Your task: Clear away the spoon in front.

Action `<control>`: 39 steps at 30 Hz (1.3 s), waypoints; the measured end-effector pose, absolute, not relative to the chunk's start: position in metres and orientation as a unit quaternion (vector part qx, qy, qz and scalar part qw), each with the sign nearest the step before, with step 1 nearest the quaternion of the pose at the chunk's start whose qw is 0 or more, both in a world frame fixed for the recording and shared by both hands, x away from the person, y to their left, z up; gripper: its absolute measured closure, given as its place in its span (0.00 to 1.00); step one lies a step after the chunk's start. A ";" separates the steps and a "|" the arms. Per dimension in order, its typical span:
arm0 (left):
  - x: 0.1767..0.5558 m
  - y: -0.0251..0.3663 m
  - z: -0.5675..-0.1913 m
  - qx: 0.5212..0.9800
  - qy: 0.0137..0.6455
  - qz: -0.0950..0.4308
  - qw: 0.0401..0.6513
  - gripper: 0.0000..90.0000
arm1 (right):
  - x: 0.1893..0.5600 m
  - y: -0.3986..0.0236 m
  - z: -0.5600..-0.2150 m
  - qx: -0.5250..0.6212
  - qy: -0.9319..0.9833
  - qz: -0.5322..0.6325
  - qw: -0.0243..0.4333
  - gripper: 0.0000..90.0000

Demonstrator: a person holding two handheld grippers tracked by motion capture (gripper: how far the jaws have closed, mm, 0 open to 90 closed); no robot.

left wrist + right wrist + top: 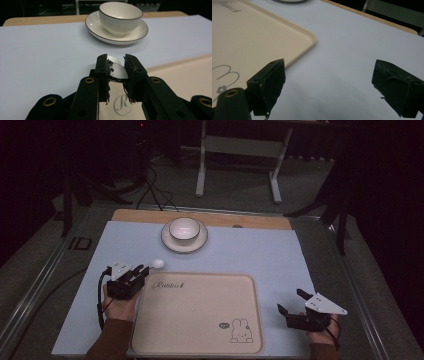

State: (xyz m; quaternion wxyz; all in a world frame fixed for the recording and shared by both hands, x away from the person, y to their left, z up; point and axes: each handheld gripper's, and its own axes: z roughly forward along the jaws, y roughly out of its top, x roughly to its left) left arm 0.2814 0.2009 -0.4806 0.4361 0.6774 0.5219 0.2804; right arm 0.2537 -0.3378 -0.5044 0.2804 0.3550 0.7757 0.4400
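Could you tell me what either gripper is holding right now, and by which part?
The left gripper is shut on a white spoon, apparently gripping its handle end, with the bowl sticking out past the jaws. The right gripper is open and holds nothing.

spoon (117, 71) between left jaws, over tray (197, 340) corner | bowl (120, 16) on saucer (136, 33) beyond | tray left of right jaws

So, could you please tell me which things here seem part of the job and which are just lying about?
In use, likely:
- left hand-held gripper, shut on white spoon
- beige tray
- bowl on saucer

Idle:
- right hand-held gripper, open
- background desk frame
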 end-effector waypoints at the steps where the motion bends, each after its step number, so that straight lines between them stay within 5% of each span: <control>1: 0.281 0.199 -0.481 0.680 0.519 0.282 0.434 0.83 | 0.254 -0.338 -0.504 0.355 0.776 0.440 0.281 0.13; 39: 0.240 0.196 -0.485 0.673 0.528 0.303 0.420 0.82 | 0.253 -0.339 -0.504 0.354 0.775 0.440 0.282 0.13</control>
